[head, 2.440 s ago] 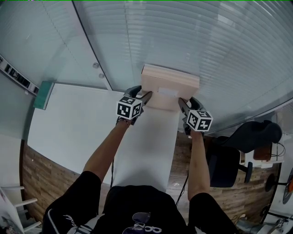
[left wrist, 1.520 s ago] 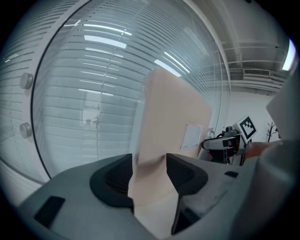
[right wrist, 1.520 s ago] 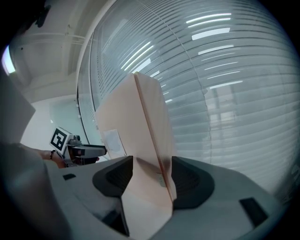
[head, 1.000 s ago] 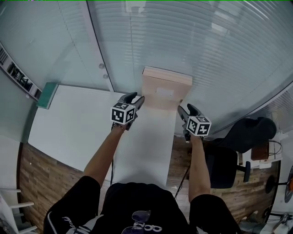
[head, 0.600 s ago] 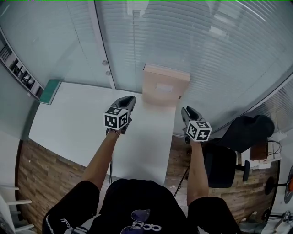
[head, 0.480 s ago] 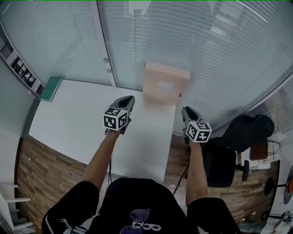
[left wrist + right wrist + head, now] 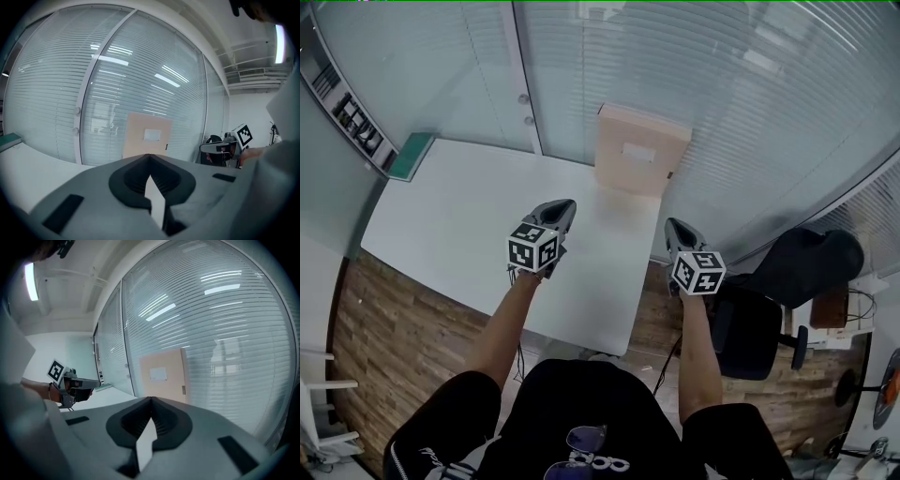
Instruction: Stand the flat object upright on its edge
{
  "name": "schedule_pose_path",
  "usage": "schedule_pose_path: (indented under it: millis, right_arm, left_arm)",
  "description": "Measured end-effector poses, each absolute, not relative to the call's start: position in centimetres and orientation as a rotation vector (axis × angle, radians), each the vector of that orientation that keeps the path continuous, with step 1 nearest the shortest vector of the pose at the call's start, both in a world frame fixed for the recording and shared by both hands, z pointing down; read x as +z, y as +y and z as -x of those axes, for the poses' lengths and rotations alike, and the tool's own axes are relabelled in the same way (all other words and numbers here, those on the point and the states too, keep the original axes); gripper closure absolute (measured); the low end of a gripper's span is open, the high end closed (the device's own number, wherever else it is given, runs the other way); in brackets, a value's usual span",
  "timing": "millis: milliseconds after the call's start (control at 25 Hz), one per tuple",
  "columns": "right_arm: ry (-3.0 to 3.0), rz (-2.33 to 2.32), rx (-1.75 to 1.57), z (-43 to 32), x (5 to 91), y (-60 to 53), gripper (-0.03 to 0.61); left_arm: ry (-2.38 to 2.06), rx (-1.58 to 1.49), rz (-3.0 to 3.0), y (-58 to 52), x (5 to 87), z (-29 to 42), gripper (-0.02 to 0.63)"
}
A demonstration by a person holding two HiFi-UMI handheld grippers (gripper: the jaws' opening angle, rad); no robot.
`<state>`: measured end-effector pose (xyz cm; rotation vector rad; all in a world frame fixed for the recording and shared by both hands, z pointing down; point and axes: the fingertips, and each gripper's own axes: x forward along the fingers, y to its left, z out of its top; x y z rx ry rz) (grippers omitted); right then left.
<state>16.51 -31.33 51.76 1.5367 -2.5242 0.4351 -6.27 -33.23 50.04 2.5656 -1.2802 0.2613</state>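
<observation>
Flat box (image 7: 642,150) stands on edge, maybe leaning on the glass (image 7: 759,103); we hold left gripper (image 7: 563,206) and right gripper (image 7: 673,226) clear, jaws just closed together, empty.

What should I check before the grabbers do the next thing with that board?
1. The board stands upright on its edge at the far end of the table: ok.
2. The board stands free and is not leaning on the glass wall: cannot tell.
3. The left gripper has just closed its jaws, with nothing between them: ok.
4. The right gripper is likewise shut and empty: ok.
5. Both grippers are apart from the board: ok.
</observation>
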Motion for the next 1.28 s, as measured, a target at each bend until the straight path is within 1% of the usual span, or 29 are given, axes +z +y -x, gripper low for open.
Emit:
schedule_pose_path:
  millis: [480,1280]
  right_arm:
    - [-2.555,-1.383,0.415,-15.1,54.2,-26.5,0.555]
    - [-2.549,-1.407,0.428,-15.8,55.6,-25.0,0.555]
  left_arm:
    - [-1.219,0.284,-2.56,-27.6,52.7,3.6,0.594]
    - [-1.26,0.302,-2.55,-25.7,54.2,2.5,0.594]
